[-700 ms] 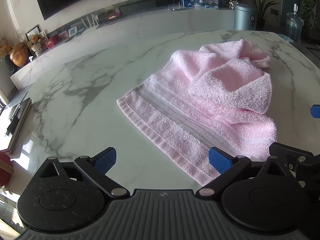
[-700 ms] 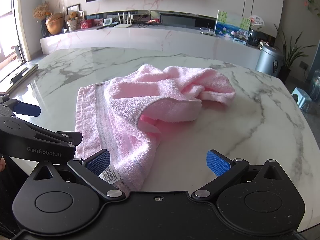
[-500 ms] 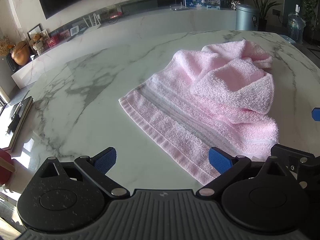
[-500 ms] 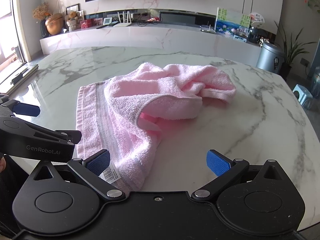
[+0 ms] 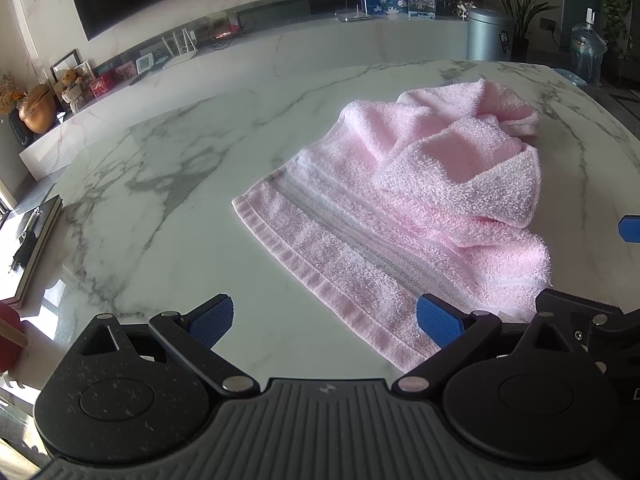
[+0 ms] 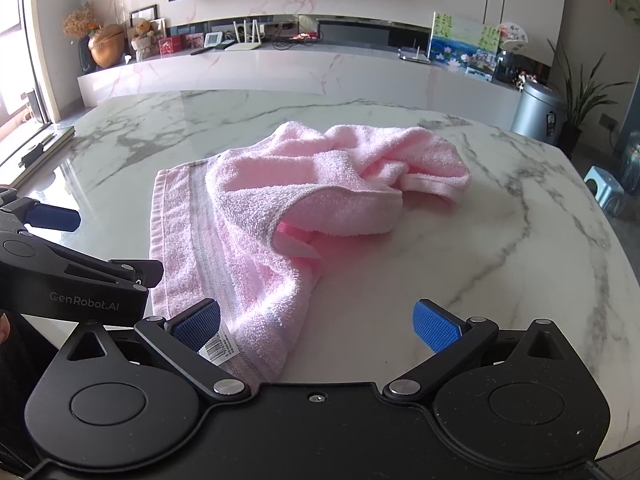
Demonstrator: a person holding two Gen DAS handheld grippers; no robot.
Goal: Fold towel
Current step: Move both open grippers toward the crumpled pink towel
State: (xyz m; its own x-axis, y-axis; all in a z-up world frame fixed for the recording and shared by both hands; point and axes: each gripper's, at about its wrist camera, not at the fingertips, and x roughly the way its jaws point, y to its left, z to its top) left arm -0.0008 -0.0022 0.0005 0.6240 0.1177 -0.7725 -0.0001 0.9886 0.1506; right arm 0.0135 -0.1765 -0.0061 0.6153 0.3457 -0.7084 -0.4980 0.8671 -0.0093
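Over the last moment little had changed: the pink towel [image 6: 304, 216] lay as crumpled on the marble counter [image 6: 500, 240], both the left gripper [image 5: 324, 320] and right gripper [image 6: 316, 324] spread wide and empty near its hem, so folding had not begun.

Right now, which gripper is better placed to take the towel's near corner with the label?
Right. The label lies beside the open right gripper's inner finger; the left gripper is open mostly over bare table.

Towel [image 6: 320, 184] fluffy terry cloth; table [image 6: 500, 280] glossy marble.
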